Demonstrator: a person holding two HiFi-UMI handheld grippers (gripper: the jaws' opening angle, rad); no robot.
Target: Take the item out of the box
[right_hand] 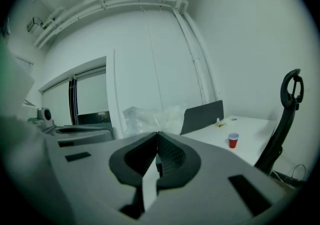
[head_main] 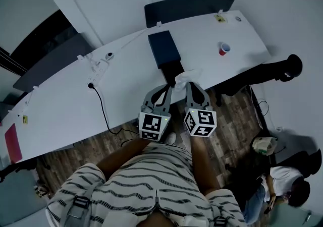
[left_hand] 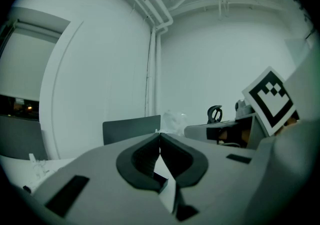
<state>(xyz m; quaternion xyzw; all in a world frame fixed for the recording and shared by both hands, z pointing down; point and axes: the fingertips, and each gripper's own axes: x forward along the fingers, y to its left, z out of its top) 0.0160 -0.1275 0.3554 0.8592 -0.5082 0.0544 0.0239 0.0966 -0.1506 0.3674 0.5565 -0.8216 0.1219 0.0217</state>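
A dark blue box [head_main: 163, 48] lies on the white table [head_main: 75, 105], with a black part [head_main: 170, 73] reaching toward me. A crumpled clear plastic bag [head_main: 187, 75] sits at the box's near end. My right gripper [head_main: 189, 85] is shut, and the bag [right_hand: 150, 118] rises straight off its tips, apparently pinched there. Just to its left, my left gripper [head_main: 168, 87] is shut at the black part. Nothing shows between the left gripper's jaws. In the left gripper view the bag [left_hand: 173, 118] shows beyond and right of the tips.
A red cup [head_main: 224, 48] stands on the table's right part, also seen as the cup [right_hand: 233, 140]. A black cable [head_main: 101, 105] and a power strip [head_main: 98, 67] lie at left. A dark chair back [head_main: 189, 6] is behind the table. A person [head_main: 282, 183] sits at lower right.
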